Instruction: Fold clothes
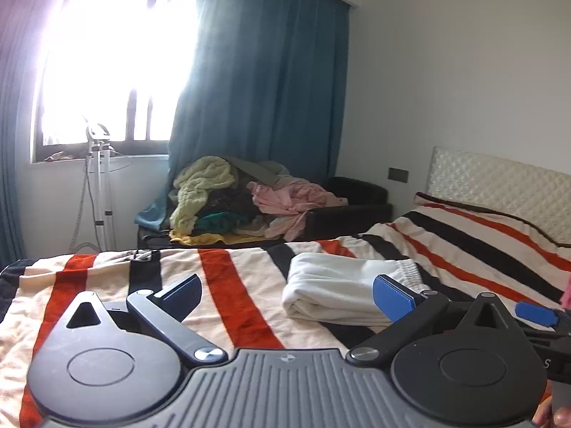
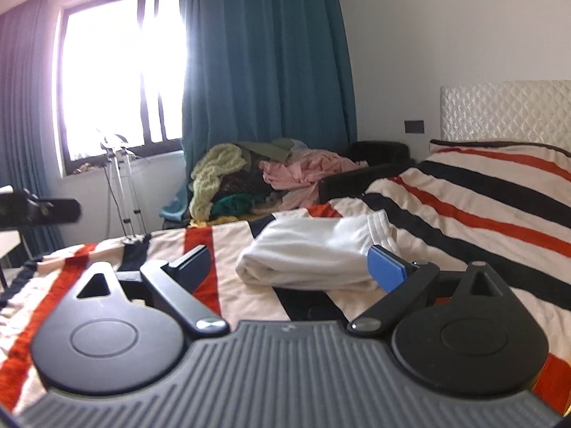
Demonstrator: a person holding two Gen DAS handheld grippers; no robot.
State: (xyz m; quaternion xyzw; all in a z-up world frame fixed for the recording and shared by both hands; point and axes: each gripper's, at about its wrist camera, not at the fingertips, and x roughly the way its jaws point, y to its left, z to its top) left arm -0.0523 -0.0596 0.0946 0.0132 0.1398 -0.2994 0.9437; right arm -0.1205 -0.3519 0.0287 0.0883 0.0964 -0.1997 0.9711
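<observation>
The folded white garment (image 1: 342, 289) lay on the bed's striped blanket (image 1: 232, 285), cream with red and black bands, which filled most of what I saw from both wrists. Behind it I had a white wall, a bright window (image 1: 117, 60) and a long teal curtain (image 1: 264, 78), with a quilted white headboard (image 1: 499, 174) at the bed's far right end. Beyond the far edge of the bed a dark sofa (image 1: 357, 203) carried a heap of unfolded clothes (image 1: 242, 196), yellow-green, pink and dark pieces tumbled together. A pale stand on thin legs (image 1: 98, 185) stood under the window.

Nothing lay between my grippers and the garment. The left gripper (image 1: 285, 296) hung low over the blanket with its jaws spread wide and nothing in them; its right finger (image 1: 392, 296) overlapped the garment's near right edge in that view, though I could not tell whether it touched the cloth. The right gripper (image 2: 289, 267) was likewise released, jaws wide apart, the garment sitting just ahead and partly between the fingers, not pinched. Its blue pad (image 2: 387, 267) stood against the garment's right end.
</observation>
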